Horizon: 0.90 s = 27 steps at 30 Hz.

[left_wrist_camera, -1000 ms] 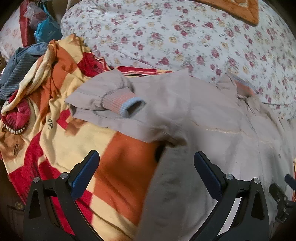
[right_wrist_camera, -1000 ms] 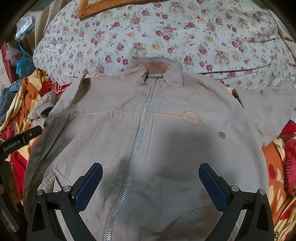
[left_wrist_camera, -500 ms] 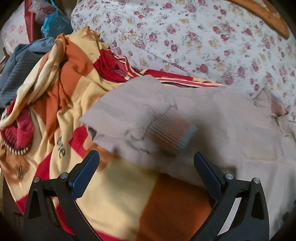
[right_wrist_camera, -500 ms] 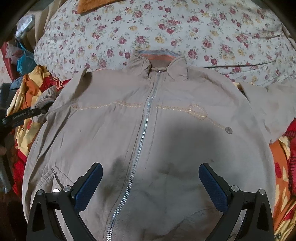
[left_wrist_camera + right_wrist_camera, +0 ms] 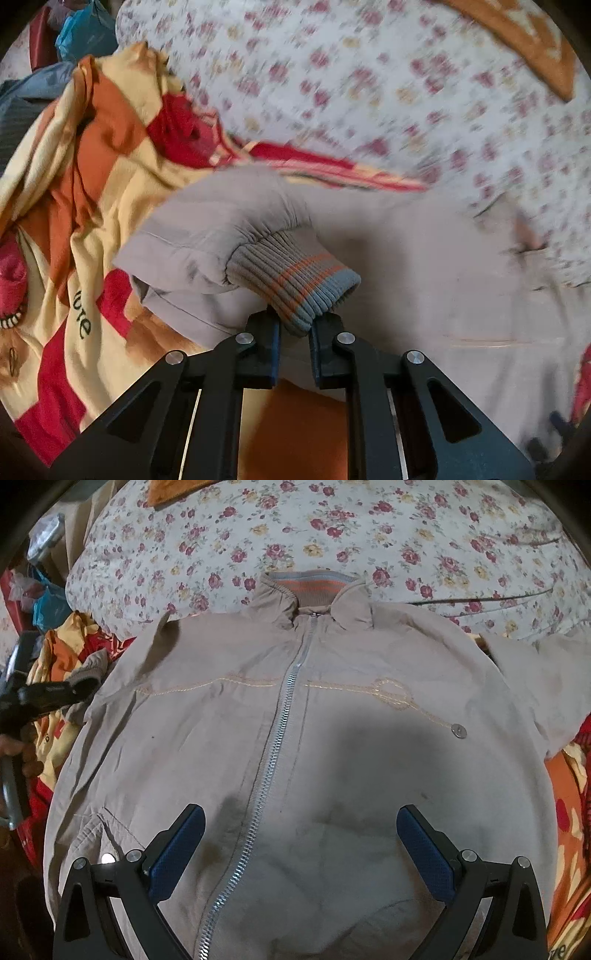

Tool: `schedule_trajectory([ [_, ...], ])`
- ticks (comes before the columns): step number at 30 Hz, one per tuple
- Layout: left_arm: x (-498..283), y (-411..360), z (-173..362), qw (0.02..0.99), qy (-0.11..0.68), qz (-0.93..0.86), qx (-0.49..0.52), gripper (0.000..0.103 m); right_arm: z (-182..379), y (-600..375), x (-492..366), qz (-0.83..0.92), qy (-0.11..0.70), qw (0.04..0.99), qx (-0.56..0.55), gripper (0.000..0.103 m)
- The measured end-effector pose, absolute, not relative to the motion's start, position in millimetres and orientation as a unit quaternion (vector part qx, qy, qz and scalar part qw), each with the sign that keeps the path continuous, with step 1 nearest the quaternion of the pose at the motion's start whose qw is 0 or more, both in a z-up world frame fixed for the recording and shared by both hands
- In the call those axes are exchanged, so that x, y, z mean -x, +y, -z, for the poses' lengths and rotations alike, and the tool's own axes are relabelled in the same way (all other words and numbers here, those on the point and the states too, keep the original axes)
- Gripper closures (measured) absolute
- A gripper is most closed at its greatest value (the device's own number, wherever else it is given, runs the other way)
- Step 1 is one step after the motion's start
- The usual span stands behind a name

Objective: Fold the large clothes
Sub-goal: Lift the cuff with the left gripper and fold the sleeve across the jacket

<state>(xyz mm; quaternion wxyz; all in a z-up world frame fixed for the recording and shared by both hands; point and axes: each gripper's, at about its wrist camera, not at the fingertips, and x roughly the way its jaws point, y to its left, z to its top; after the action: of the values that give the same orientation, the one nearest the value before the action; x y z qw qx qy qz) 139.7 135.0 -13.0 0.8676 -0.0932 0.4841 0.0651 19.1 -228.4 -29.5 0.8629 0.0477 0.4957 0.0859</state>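
A beige zip-up jacket [image 5: 332,738] lies face up and spread out on the bed, its collar toward the floral pillow. Its left sleeve is bunched at the side, ending in a ribbed cuff [image 5: 295,280] with orange and blue stripes. My left gripper [image 5: 293,332] is shut on the cuff's edge; it also shows at the left edge of the right wrist view [image 5: 59,694]. My right gripper [image 5: 299,834] is open and empty, hovering above the jacket's lower front over the zipper [image 5: 273,760]. The right sleeve [image 5: 546,686] lies out to the right.
A large floral pillow [image 5: 332,535] lies behind the jacket. A yellow, orange and red blanket [image 5: 85,206] is crumpled under and left of the jacket. Dark clothes [image 5: 22,110] and a blue bag [image 5: 85,37] sit at far left.
My left gripper moved forward to the left sleeve and closed on its ribbed cuff. My right gripper stayed open over the jacket front, drifting slightly closer.
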Motion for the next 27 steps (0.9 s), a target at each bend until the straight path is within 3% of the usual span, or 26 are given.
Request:
schedule_trajectory([
  [5,-125.2,90.9,-38.7,0.882,0.454,0.005,0.126,0.093,25.6,-239.1,-10.1,-0.084,0.491,0.865,-0.059,0.000],
  [14,-117.2,-66.5,-107.2,0.883,0.417,0.162,0.142,0.093,8.5,-275.0,4.3,-0.059,0.471,0.876,-0.082,0.000],
  [19,-128.9,-152.4,-95.4,0.864,0.434,0.217,0.133,0.093,16.0,-299.5,6.1,-0.048,0.470,0.874,-0.114,0.000],
  [24,-142.0,-204.7,-47.6,0.837,0.468,0.255,0.125,0.093,30.7,-325.4,2.1,-0.021,0.483,0.865,-0.135,0.000],
  [26,-146.6,-212.8,-25.3,0.823,0.487,0.262,0.128,0.091,34.7,-335.1,-0.2,-0.019,0.484,0.861,-0.154,0.000],
  [27,-149.1,-215.9,-14.0,0.815,0.500,0.264,0.128,0.085,35.4,-338.1,0.6,-0.019,0.482,0.862,-0.158,0.000],
])
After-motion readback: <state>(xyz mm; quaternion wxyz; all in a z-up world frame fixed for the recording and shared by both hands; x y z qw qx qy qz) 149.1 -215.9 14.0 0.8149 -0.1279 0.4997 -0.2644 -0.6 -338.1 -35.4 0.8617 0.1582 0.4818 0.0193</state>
